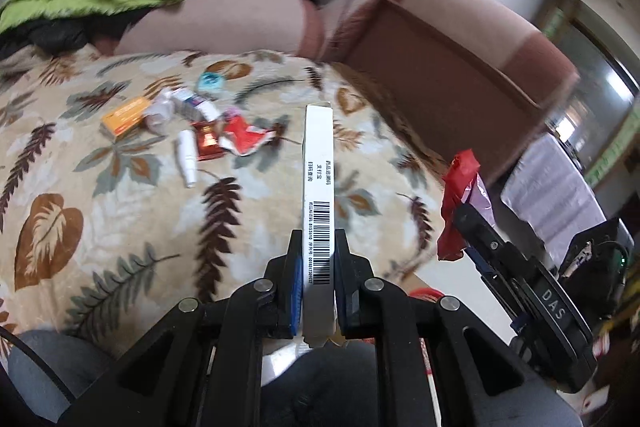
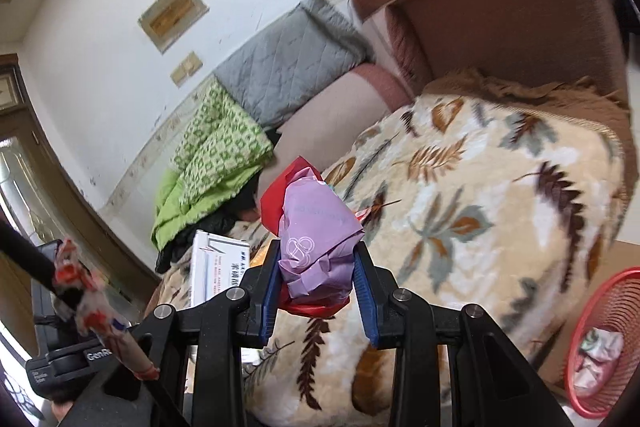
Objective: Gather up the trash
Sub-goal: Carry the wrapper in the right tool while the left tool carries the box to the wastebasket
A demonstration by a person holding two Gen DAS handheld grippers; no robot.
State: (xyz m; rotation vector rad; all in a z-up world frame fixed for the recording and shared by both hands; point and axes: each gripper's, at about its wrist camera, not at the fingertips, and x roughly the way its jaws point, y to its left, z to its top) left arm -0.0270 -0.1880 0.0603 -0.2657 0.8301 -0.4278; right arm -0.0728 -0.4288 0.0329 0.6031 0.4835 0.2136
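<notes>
My left gripper (image 1: 317,241) is shut on a flat white medicine box (image 1: 319,187) with a barcode, held edge-up above the leaf-patterned blanket (image 1: 100,227). The same white box (image 2: 218,267) shows at the left of the right wrist view. My right gripper (image 2: 318,255) is shut on a purple wrapper (image 2: 314,239) bundled with a red wrapper (image 2: 276,199); that bundle (image 1: 458,203) also appears at the right of the left wrist view. More trash lies in a pile on the blanket: an orange box (image 1: 124,117), a small white bottle (image 1: 187,157), red wrappers (image 1: 242,137) and a teal scrap (image 1: 211,81).
A red mesh bin (image 2: 608,339) with crumpled paper stands on the floor at the lower right. A brown and pink sofa (image 1: 440,67) backs the blanket, with a grey cushion (image 2: 288,67) and a green quilt (image 2: 212,167). A knee in grey trousers (image 1: 48,363) is near the lower left.
</notes>
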